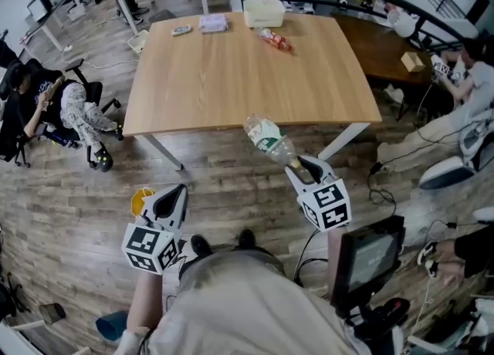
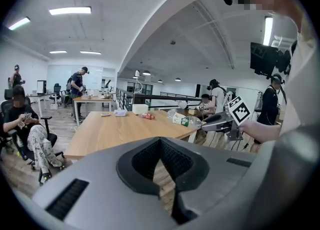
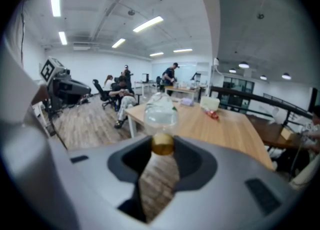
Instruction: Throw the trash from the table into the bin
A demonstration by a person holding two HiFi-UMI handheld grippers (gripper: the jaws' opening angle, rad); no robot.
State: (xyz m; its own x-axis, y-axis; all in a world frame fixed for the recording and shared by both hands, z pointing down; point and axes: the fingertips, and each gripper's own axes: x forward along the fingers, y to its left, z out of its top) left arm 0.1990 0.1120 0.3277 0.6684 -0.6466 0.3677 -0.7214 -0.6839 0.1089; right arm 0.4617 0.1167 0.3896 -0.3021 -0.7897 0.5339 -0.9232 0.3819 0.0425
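Right gripper (image 1: 304,167) was clamped on the cap end of a clear plastic bottle (image 1: 267,139), bottle was up in the air by the near edge of the table (image 1: 231,76), left gripper (image 1: 171,200) was squeezed together, holding nothing

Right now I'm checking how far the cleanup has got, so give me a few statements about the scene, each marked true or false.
1. The right gripper holds a plastic bottle by its cap end. True.
2. The left gripper grips a red wrapper. False: it is shut and empty; the red wrapper lies on the table.
3. The bottle stands upright on the table. False: it is held tilted in the air at the table's near edge.
4. A white box sits at the table's far edge. True.
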